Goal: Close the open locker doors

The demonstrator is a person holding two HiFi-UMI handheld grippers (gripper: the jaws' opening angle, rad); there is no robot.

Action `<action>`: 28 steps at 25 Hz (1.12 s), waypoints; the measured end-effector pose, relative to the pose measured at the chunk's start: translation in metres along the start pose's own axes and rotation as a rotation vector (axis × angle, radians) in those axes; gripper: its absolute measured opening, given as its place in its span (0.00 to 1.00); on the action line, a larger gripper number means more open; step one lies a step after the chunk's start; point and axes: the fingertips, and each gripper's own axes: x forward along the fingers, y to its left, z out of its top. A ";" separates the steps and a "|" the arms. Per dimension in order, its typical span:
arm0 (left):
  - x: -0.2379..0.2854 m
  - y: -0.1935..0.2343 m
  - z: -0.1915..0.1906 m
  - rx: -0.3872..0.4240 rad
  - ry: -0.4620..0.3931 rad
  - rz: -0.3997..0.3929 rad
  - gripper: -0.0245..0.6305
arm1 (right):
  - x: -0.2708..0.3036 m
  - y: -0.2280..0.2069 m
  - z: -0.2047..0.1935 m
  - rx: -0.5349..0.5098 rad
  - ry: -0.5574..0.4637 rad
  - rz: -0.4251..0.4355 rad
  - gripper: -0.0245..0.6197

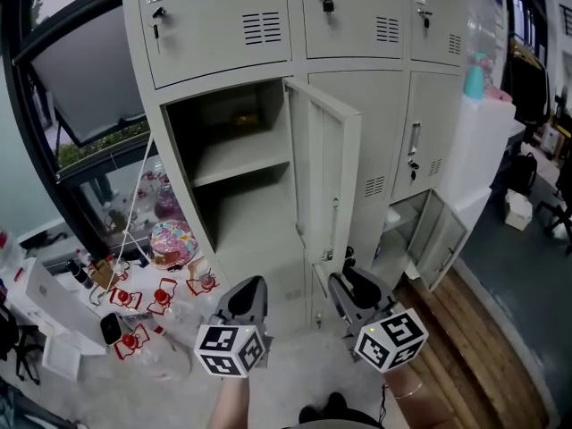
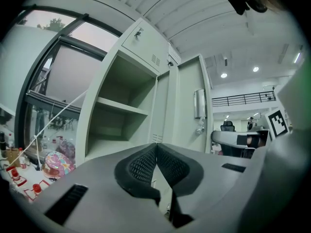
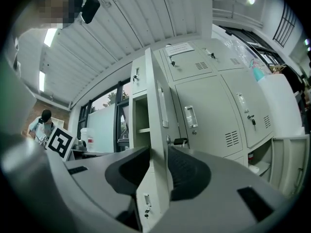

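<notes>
Facing the lockers, left tongs (image 2: 156,147) pinched together, empty; tall open locker (image 1: 186,137) shows one shelf, bare but for a dim yellowish patch; right tongs (image 3: 158,166) clamp its door (image 1: 326,168) by the free edge, and could slip off or get trapped against the frame; low locker (image 1: 442,239) at right also open, contents unclear.

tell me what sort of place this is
Likely a workplace locker area: a bank of pale grey metal lockers with one tall grey locker door open, and a large dark-framed window beside it.
</notes>
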 end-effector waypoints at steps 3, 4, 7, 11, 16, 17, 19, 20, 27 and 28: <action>0.004 0.005 0.000 -0.002 -0.002 0.021 0.07 | 0.001 0.002 -0.002 -0.031 0.001 0.018 0.17; 0.004 0.008 0.000 -0.004 -0.002 0.029 0.07 | 0.002 0.004 -0.002 -0.045 0.000 0.027 0.16; 0.004 0.016 0.001 -0.011 -0.008 0.065 0.07 | 0.005 0.013 -0.003 -0.093 -0.007 0.070 0.15; -0.004 0.030 0.001 -0.016 -0.014 0.124 0.07 | 0.016 0.030 -0.010 -0.121 -0.006 0.129 0.15; -0.020 0.050 0.002 -0.018 -0.004 0.196 0.07 | 0.040 0.055 -0.025 -0.111 0.016 0.212 0.15; -0.023 0.056 0.003 -0.017 -0.004 0.215 0.07 | 0.046 0.060 -0.027 -0.107 0.019 0.235 0.15; -0.033 0.068 0.004 -0.017 -0.006 0.260 0.07 | 0.059 0.071 -0.031 -0.106 0.023 0.282 0.15; -0.038 0.074 0.004 -0.018 -0.008 0.281 0.07 | 0.065 0.077 -0.033 -0.108 0.025 0.302 0.15; -0.063 0.106 0.005 -0.026 -0.018 0.397 0.07 | 0.111 0.107 -0.045 -0.108 0.047 0.395 0.15; -0.066 0.111 0.006 -0.028 -0.019 0.411 0.07 | 0.117 0.111 -0.046 -0.113 0.048 0.404 0.15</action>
